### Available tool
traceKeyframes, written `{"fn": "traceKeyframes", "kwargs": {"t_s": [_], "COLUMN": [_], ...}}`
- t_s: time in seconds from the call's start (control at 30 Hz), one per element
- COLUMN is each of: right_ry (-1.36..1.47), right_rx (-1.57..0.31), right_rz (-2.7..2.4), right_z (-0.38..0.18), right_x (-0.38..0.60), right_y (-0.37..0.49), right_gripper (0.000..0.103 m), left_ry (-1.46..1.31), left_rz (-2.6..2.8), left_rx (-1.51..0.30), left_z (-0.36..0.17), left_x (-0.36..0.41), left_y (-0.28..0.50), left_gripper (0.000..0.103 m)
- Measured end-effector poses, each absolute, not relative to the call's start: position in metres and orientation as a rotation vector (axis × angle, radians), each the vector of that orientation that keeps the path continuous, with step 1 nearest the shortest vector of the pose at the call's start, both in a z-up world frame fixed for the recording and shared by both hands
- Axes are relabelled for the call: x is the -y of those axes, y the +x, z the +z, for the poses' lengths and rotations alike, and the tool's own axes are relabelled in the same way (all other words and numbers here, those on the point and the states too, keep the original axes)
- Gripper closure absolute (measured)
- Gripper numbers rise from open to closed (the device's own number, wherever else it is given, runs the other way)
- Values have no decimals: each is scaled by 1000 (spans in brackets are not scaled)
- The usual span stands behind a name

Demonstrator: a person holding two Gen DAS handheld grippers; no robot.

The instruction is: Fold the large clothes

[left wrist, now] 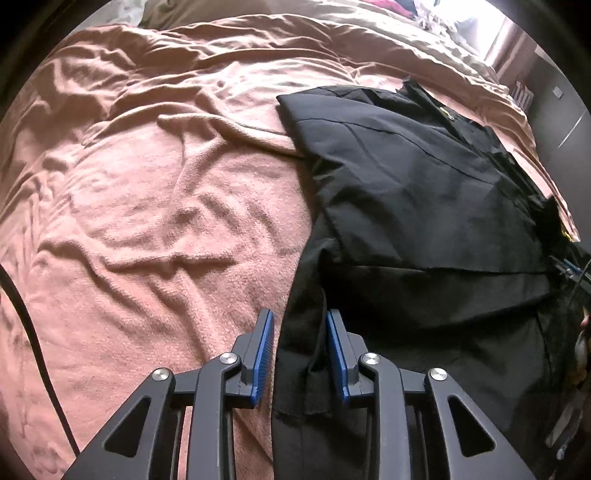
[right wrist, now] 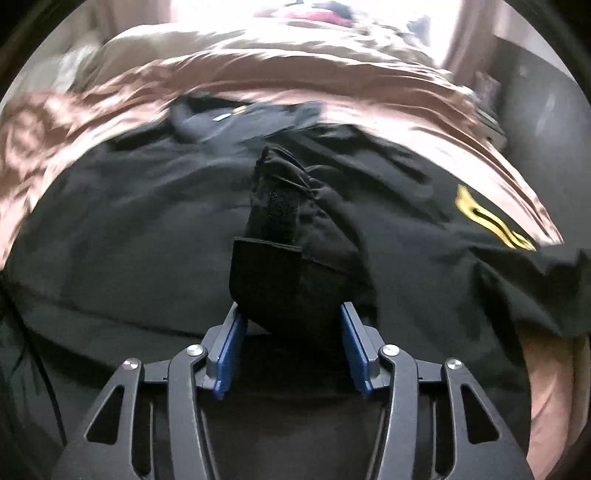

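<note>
Yellow emblem, unreadable, marks the black garment on pink bedding.

Bedroom in a home. I'm working over a bed spread with a rumpled pink blanket. Beyond its far edge, a bright window pours in daylight. Heaped clothes lie at the bed's far side, near that window. A dark cabinet stands right of the bed.
</note>
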State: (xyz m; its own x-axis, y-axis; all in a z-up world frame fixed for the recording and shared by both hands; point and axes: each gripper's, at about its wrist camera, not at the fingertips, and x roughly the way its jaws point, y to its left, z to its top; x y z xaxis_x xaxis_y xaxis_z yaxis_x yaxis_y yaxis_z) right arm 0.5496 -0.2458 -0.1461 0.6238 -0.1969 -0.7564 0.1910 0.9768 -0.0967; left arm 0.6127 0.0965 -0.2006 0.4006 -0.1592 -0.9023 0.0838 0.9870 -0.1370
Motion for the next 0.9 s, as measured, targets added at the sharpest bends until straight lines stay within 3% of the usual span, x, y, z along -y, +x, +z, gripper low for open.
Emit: {"fn": "traceKeyframes", "kwargs": {"t_s": [0.23,0.57,0.67,0.73,0.9], "right_ry": [281,665,706,723,768], "right_rx": [-760,-816,-823,-817,-781], "right_rz": [-337,-125,-88,-84,-59], "right_z": [-121,-153,-161,-168,-172], "right_x": [323,363,370,377,391], "right_y": [520,496,514,526,533], "right_gripper": [55,55,74,98,102], "left_ry": [-100,-101,-86,-71,-64], "left_rz": [-135,-120,-122,-119,-81], "left_rx": [-1149,-1136,-1137,-1136,-1144], "left_z": [-200,-184,-185,-186,-195], "left_x": [-99,-92,-86,-83,-88], "left_y": [613,609,610,612,619], "left_gripper": [72,72,72,72,72]}}
